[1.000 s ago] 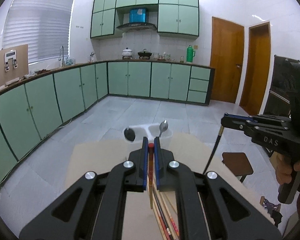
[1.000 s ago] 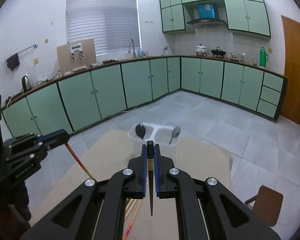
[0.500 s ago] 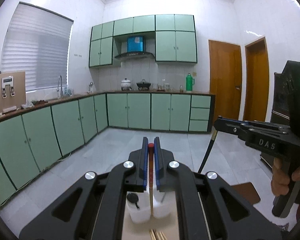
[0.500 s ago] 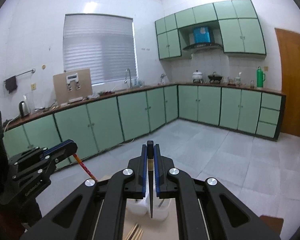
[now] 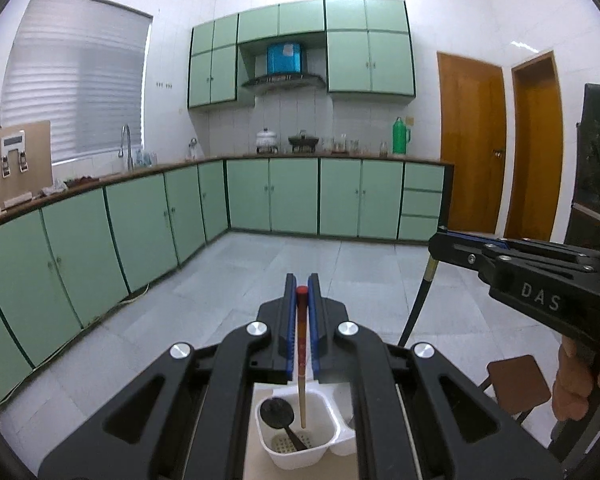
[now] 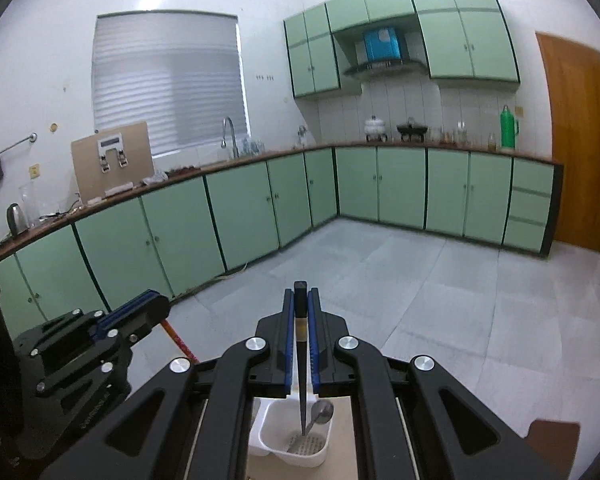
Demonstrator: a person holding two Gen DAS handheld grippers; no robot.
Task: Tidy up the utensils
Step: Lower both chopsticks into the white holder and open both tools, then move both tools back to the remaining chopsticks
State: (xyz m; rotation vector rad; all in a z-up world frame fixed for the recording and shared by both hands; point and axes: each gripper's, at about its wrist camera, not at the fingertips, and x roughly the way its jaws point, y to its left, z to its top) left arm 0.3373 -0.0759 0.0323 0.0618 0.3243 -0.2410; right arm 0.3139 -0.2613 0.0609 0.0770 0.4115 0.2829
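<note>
1. The left gripper (image 5: 302,322) is clamped shut on a red-tipped wooden chopstick (image 5: 301,364), which hangs steeply down from between the blue pads.
2. That chopstick's lower end points into the left compartment of the white utensil caddy (image 5: 300,454), beside a black spoon (image 5: 280,416) already standing there; whether the tip touches the perforated floor cannot be told.
3. The right gripper (image 6: 301,326) is likewise closed tight, on a black chopstick (image 6: 302,384) whose tip hangs over the caddy's other compartment, just beside a metal spoon (image 6: 318,414).
4. A second ago the caddy sat well ahead on the cardboard-covered table, with loose chopsticks lying under the grippers — both hands have since carried their sticks forward until the caddy lies directly below.
5. A judgement: transport looks finished, and each stick seems lined up for release into its own compartment — the table (image 5: 260,456) shows only as a sliver here.
</note>
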